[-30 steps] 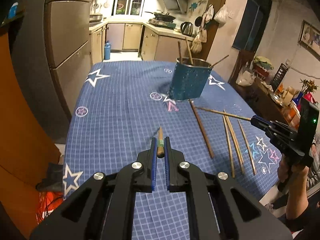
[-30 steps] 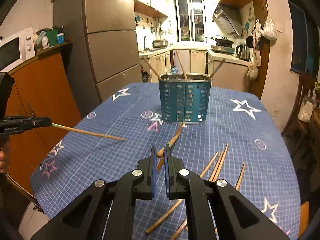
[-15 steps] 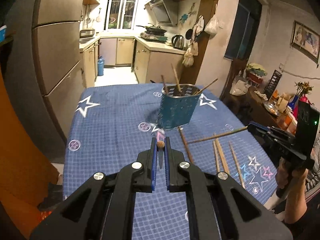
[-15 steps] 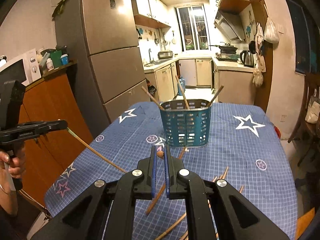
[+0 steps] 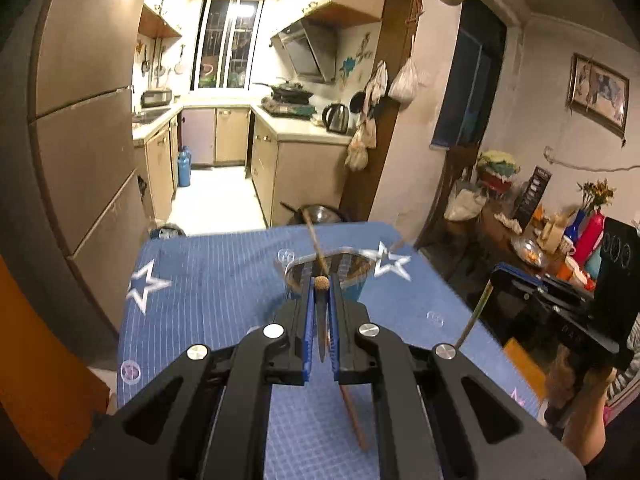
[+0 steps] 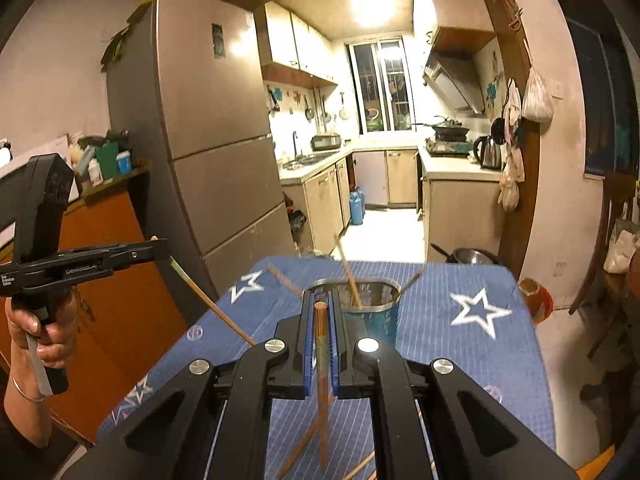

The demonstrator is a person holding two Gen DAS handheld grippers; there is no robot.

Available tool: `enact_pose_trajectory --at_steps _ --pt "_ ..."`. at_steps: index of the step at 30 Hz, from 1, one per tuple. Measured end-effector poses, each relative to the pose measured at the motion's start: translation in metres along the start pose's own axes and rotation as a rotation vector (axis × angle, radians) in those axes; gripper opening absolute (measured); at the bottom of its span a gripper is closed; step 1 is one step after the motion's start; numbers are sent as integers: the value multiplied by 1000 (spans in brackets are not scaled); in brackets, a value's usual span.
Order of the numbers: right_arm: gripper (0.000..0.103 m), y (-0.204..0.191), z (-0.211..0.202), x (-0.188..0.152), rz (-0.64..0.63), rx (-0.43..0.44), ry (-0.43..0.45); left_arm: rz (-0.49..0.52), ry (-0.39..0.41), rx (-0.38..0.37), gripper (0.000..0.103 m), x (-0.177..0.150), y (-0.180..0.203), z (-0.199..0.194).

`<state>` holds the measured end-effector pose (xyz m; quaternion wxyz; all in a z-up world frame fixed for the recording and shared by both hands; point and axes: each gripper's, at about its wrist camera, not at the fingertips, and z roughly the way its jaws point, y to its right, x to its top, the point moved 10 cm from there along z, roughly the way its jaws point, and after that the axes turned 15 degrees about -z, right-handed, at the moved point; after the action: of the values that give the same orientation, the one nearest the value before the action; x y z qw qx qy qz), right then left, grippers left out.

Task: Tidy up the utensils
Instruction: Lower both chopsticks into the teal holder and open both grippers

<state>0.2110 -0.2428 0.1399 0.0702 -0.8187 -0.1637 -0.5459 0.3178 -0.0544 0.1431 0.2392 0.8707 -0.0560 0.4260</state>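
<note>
The left gripper has its jaws clamped on a brown wooden chopstick; the right gripper likewise grips another wooden chopstick. Both hang above the blue star-patterned surface, just before the teal perforated utensil holder holding more sticks.

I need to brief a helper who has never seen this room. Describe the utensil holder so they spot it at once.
Find the table under the blue star-print cloth in front of the kitchen doorway. Towards its far end stands the utensil holder: a teal basket with a metal rim. It is the only upright container on the cloth, with a few chopsticks poking out of it, unlike those lying loose nearer the camera.
</note>
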Motion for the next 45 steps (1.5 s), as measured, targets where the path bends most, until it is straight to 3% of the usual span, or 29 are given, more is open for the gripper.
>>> enact_pose_trajectory --at_steps 9,16,24,37,45 --pt "8 34 18 59 -6 -23 18 31 70 12 5 62 32 24" --pt "8 57 49 103 -12 -62 34 34 66 58 5 90 33 58" --pt "8 73 101 118 -25 -102 16 33 -20 113 5 76 17 113" --pt "8 79 132 132 -41 -123 30 23 -144 140 5 45 -3 168" --pt "8 75 180 79 -56 -114 -79 25 -201 152 6 22 -11 193"
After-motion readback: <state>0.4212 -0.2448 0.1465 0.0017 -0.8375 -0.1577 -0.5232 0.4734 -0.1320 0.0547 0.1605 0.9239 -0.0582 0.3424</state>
